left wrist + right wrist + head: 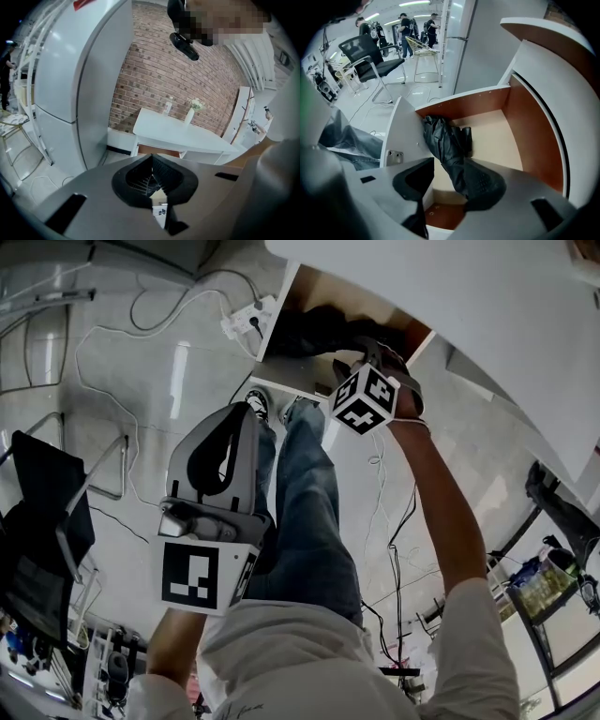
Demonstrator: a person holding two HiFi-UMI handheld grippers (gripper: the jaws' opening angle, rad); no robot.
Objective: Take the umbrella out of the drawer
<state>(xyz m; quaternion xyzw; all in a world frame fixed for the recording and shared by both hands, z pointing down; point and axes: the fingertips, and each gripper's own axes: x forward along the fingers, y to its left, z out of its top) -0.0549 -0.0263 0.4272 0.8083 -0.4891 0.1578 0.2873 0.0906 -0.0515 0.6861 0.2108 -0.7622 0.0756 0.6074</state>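
Observation:
The drawer [534, 136] stands pulled out under a white tabletop [469, 324]. A black folded umbrella [443, 138] lies inside it along the left wall, and shows as a dark shape [314, 334] in the head view. My right gripper [447, 176] points steeply down into the drawer with its jaws open. The umbrella's near end runs between them, right beside the right pad [485, 183]; no pad presses on it. In the head view this right gripper [370, 360] sits over the drawer [286, 385]. My left gripper [246, 411] hangs over the floor, shut and empty.
A power strip [251, 320] with cables lies on the floor by the drawer. The person's jeans-clad legs [309, 502] stand below it. A black chair [42, 512] is at the left. The left gripper view shows a white fridge [70, 70] and a white table [183, 133].

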